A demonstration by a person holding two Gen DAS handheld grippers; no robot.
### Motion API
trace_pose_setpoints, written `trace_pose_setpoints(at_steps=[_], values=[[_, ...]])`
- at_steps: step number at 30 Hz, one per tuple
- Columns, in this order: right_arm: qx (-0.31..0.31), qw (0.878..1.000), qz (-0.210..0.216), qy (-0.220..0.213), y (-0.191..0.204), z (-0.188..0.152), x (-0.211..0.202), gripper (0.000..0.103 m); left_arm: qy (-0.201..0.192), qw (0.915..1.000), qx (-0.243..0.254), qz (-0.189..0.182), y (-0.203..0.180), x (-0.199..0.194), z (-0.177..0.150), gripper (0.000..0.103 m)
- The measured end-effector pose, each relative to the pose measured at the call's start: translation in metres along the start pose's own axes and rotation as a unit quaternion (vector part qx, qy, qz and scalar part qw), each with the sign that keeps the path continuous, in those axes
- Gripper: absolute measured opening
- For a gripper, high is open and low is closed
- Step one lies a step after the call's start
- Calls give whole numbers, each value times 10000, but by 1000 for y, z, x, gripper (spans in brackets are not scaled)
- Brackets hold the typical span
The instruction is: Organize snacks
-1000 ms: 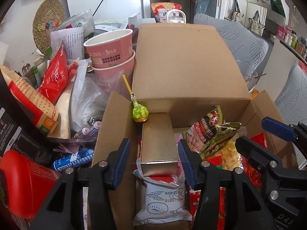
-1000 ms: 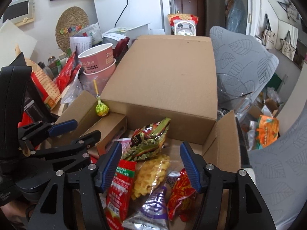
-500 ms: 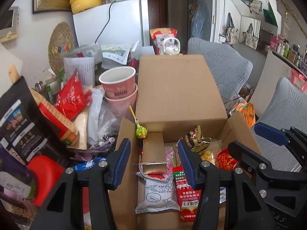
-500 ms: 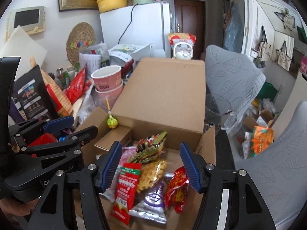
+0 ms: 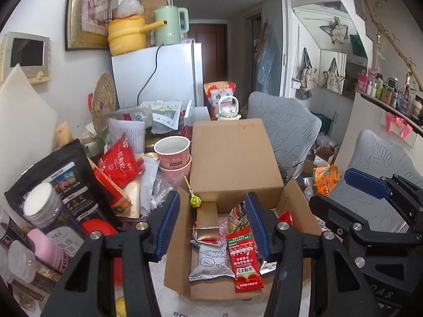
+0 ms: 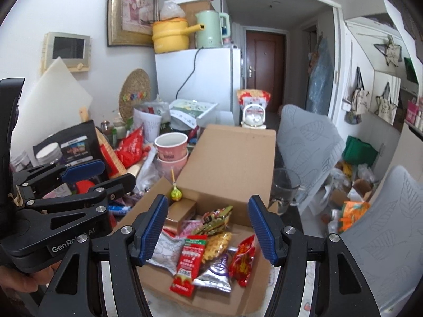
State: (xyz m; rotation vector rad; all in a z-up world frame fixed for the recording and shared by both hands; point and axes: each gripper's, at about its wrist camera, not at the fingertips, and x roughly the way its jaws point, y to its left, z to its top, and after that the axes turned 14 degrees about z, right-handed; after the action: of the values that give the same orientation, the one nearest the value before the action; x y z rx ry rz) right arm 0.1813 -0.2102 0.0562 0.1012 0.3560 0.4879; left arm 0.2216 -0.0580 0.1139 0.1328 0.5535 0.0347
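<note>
L wrist view: my left gripper (image 5: pixel 212 227) is part-open w/ nothing between the jaws, hanging above the cardboard box (image 5: pixel 294 200). Straight ahead and below sit the gold carton (image 5: pixel 207 219), white packet (image 5: pixel 210 261) and red sachet (image 5: pixel 244 257); the lollipop (image 5: pixel 194 200) leans on the box's L wall, just past my L jaw. The right gripper (image 5: pixel 341 192) shows off to the R.

R wrist view: right gripper (image 6: pixel 208 227) has just been opening, jaws medium-wide, empty. Snacks lie loose in the box (image 6: pixel 230 158) below: waffle pack (image 6: pixel 216 247), silver-purple pouch (image 6: pixel 219 272), red-yellow pack (image 6: pixel 243 255). Glass (image 6: pixel 284 187) stands just R of the box.

Risks, imo: the grippers are close, so reaching in together could clash them. Swinging R may knock the glass. The leaning lollipop could tip out if the flap gets bumped.
</note>
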Motion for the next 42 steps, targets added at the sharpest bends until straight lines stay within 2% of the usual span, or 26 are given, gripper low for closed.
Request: trace_pose_setpoints(at_steps=[5, 8, 9, 18, 21, 28, 31, 42], values=[[-93, 9995, -29, -288, 15, -4, -32, 71, -195, 9998, -52, -34, 8, -34, -8, 52], [-155, 9990, -37, -406, 24, -9, -50, 74, -309, 9995, -78, 12, 13, -52, -16, 75], [-178, 9989, -32, -441, 28, -12, -56, 74, -366, 9993, -87, 31, 14, -58, -18, 76], [-193, 9983, -97, -535, 50, -37, -93, 87, -481, 9988, -68, 19, 27, -98, -44, 77], [-188, 9983, -173, -526, 56, -47, -102, 87, -487, 9988, -25, 50, 28, -108, -57, 82], [-59, 9988, -340, -361, 62, -68, -108, 90, -249, 9996, -72, -70, 31, -115, -81, 82], [18, 9988, -400, -280, 64, -79, -109, 90, -194, 9998, -47, -9, 31, -117, -92, 82], [318, 9986, -423, -1, 61, -110, -105, 90, 149, 9999, -53, -57, 32, -113, -123, 82]])
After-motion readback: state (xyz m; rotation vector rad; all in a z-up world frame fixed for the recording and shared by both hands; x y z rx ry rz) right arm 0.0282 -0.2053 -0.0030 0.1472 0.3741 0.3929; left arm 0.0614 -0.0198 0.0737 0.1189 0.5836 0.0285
